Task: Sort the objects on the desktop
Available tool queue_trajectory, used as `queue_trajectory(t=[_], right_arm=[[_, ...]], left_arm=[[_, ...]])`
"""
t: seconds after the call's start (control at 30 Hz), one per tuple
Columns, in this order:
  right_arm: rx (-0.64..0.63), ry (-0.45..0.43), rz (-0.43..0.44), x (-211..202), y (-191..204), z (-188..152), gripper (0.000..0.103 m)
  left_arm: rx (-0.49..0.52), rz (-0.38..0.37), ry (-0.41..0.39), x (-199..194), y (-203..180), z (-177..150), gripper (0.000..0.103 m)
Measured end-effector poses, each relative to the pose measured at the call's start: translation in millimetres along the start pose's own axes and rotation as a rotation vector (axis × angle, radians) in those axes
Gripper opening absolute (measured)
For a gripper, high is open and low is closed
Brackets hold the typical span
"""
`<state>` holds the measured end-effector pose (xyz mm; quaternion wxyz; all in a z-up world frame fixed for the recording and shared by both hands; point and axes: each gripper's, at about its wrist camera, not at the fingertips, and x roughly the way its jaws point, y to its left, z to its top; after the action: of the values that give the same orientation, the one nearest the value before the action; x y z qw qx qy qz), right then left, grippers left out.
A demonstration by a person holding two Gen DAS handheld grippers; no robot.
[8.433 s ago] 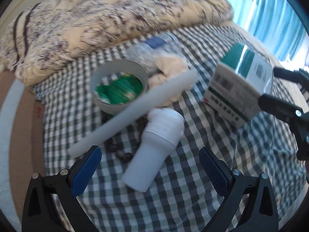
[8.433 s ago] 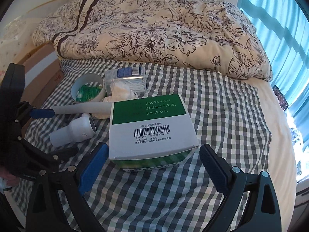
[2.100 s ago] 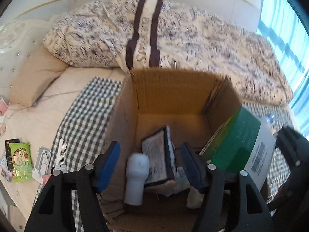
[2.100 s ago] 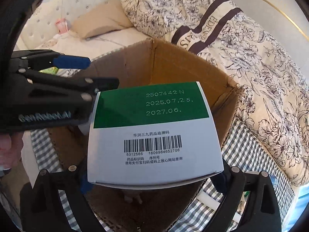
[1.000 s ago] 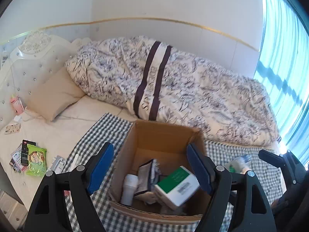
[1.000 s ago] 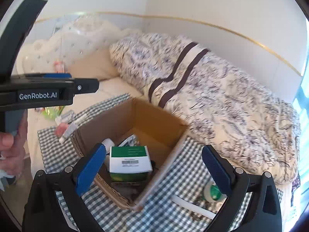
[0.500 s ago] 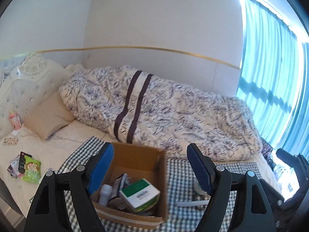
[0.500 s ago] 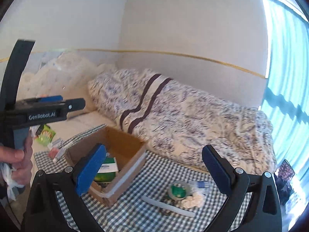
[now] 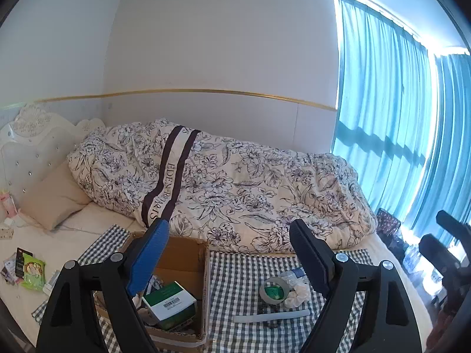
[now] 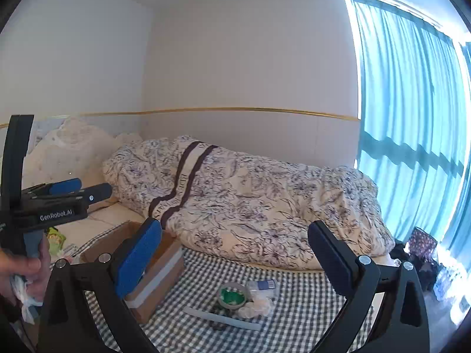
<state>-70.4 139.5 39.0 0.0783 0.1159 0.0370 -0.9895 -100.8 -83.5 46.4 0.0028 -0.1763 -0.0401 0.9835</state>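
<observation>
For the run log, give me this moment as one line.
left gripper: open, empty | right gripper: open, empty | green-white box: in cardboard box | tape roll, white tube: on checkered cloth

I see a matt brown corrugated cardboard box (image 9: 188, 253) holding a smooth printed paperboard carton (image 9: 169, 301). The checked cloth (image 9: 235, 267) under it looks woven and matt. The tape roll (image 9: 272, 289) looks papery; the white tube (image 9: 270, 315) is smooth, slightly translucent plastic.
</observation>
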Motion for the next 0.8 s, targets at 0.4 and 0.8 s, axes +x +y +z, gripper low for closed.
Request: queue_trajectory(t=[0.4,0.8], right_arm=[[0.003,0.145,-0.019,42,-38,-37,0.100],[0.004,0.361,-0.020,128,-72,-109,0.100]], left_arm=[[0.084,-0.039,0.132,59,-44,-39,0.090],[0.170,-0.087,0.365,149,-77,-109,0.090]])
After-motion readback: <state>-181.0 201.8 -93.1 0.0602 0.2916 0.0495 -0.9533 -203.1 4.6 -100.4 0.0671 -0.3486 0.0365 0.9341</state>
